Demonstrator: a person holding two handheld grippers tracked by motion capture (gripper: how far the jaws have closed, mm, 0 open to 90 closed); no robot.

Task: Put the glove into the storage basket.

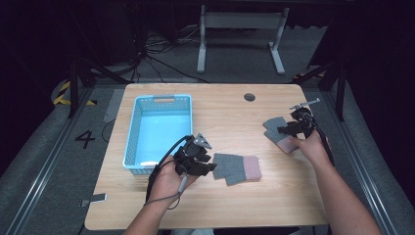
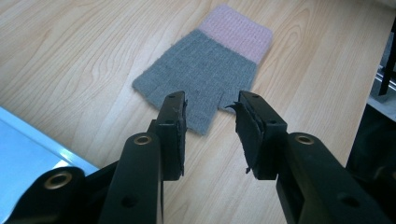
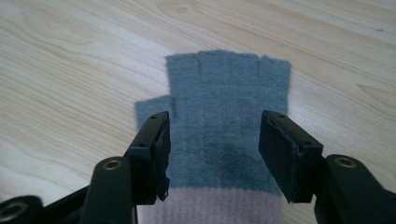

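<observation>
Two grey fingerless gloves with pink cuffs lie flat on the wooden table [image 1: 230, 196]. One glove [image 1: 237, 168] [image 2: 205, 74] is near the middle, its finger end toward my left gripper [image 1: 209, 166] [image 2: 210, 121], which stands open just short of it. The other glove [image 1: 278, 129] [image 3: 224, 121] lies at the right, finger end pointing away. My right gripper [image 1: 288, 129] [image 3: 215, 140] hovers open over its palm, one jaw at each side, nothing pinched.
A light blue plastic basket [image 1: 157, 100] stands on the table's left half, close to my left hand; its edge [image 2: 28, 144] shows beside the left jaw. A round cable hole [image 1: 249, 97] sits near the far edge. Beyond the table is a desk frame [image 1: 240, 34] and floor cables.
</observation>
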